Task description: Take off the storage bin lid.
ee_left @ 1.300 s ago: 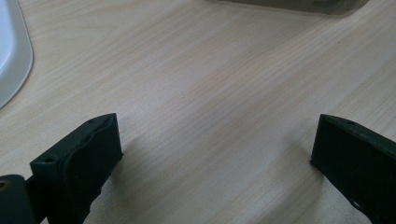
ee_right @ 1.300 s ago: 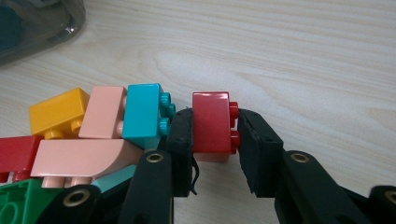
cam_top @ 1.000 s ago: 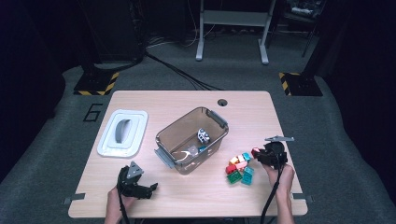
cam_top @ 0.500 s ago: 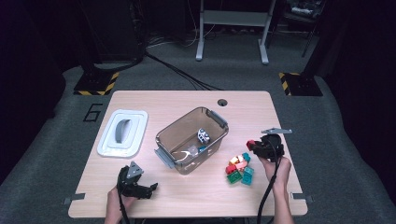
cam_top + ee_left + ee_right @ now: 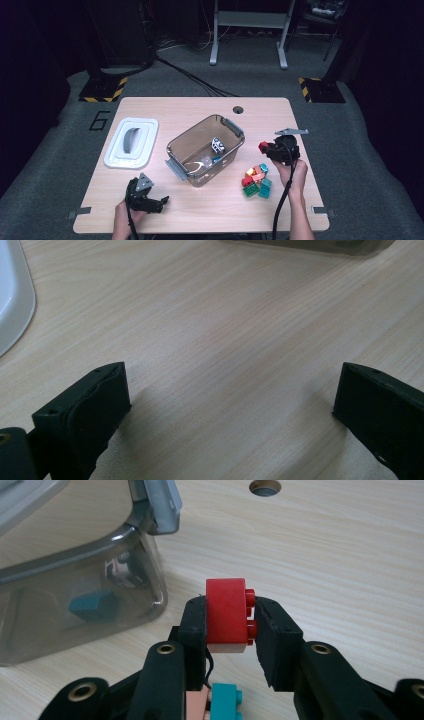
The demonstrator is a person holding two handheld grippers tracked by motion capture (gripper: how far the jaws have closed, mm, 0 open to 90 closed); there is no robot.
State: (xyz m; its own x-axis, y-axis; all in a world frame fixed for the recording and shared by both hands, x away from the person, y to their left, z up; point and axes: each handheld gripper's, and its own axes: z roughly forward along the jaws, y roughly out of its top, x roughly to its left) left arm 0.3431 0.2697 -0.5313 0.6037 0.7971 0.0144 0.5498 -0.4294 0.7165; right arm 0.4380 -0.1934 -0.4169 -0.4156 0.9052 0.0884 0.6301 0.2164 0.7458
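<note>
We note the right gripper [image 5: 266, 148] clamped on a red brick [image 5: 226, 611], its jaws pressing the brick's two sides, studs turned toward the right-hand jaw in the right gripper view. In the high view the red brick [image 5: 263, 146] sits off the table [image 5: 280, 107], held at about 2 o'clock from the pile of loose bricks [image 5: 257, 180] and at 3 o'clock from the transparent grey bin [image 5: 206, 149], close to its latch end but apart from it. In the right gripper view the bin [image 5: 80, 575] stands at 10 o'clock of the jaws, with a teal brick [image 5: 92, 606] and a black-and-white piece [image 5: 122, 567] visible through its wall; pink and teal bricks [image 5: 217, 702] lie under the jaws. The left gripper [image 5: 150, 201] rests low at the table's 7 o'clock edge, jaws spread wide with bare wood between them. The white lid [image 5: 132, 142] lies at 9 o'clock from the bin, well apart from the left gripper.
</note>
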